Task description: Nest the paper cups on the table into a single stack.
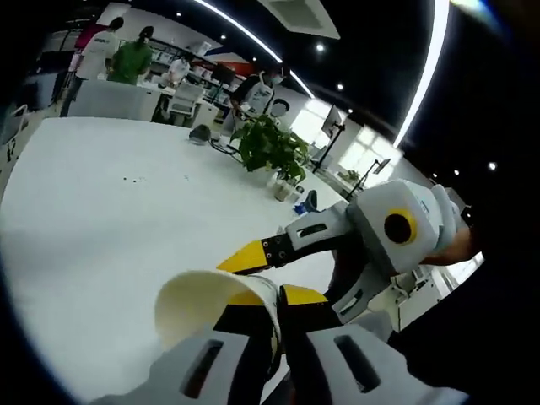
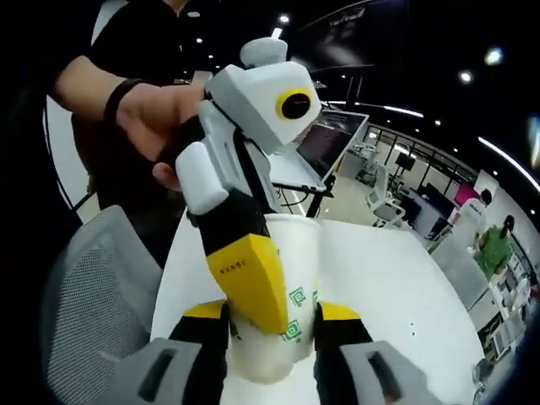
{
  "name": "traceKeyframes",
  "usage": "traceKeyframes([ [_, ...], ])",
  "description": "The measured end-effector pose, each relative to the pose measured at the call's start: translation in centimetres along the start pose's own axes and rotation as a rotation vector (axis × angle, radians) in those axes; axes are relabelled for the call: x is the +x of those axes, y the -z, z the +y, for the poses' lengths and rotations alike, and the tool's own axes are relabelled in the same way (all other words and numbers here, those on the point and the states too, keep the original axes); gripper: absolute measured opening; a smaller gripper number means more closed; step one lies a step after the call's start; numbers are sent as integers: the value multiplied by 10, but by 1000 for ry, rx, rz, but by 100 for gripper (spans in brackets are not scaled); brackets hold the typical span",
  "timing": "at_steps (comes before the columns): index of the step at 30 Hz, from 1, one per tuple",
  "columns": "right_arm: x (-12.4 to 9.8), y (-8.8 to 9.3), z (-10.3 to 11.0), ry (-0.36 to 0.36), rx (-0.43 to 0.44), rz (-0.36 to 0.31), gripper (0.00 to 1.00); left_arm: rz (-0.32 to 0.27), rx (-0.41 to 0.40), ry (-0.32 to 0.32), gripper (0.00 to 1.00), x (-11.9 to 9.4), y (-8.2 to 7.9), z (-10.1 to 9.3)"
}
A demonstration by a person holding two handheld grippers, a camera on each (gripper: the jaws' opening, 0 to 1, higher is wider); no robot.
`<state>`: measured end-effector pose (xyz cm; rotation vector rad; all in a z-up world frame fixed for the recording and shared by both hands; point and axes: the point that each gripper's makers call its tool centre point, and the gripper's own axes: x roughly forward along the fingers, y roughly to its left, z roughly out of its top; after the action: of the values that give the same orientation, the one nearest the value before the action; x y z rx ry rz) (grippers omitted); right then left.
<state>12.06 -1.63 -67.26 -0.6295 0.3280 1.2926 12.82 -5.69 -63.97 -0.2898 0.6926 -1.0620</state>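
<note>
A white paper cup (image 2: 291, 253) with small green marks is held up over the white table (image 2: 396, 278). My right gripper (image 2: 270, 314) has its yellow-tipped jaws pressed on both sides of the cup's lower part. My left gripper (image 2: 261, 295), held by a person's hand (image 2: 156, 114), comes down from above with one yellow finger on the cup's outer wall; the other finger is hidden. In the left gripper view the cup's open rim (image 1: 211, 295) faces me, with my left gripper (image 1: 272, 302) pinching its wall. The right gripper (image 1: 274, 274) reaches in from the right.
The long white table (image 1: 118, 211) carries a potted green plant (image 1: 270, 148) at its far end. Several people stand by desks (image 1: 118, 55) beyond it. An open laptop (image 2: 325, 148) sits on the table, and a grey mesh chair (image 2: 93, 287) stands beside it.
</note>
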Motion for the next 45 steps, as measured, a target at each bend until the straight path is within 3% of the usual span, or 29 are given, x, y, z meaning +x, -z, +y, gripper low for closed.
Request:
traceKeyframes([
  [3,1,5,4,-12,79,1,44,9,5,-1,0,2,7,-2],
  [8,-3,25,-2,39,130,31,57,10,31,-33,0,0,8,5],
  [13,-16,47,-4,91,250,33,67,5,56,-82,0,-4,6,14],
  [16,-28,72,-6,146,342,63,71,50,108,-131,0,-3,11,20],
  [22,-44,94,-7,212,430,61,77,112,175,-164,0,2,17,27],
  [35,-60,106,7,283,469,99,79,241,321,-171,0,18,26,20],
  [45,-62,106,22,300,510,88,80,353,403,-169,0,26,44,24],
])
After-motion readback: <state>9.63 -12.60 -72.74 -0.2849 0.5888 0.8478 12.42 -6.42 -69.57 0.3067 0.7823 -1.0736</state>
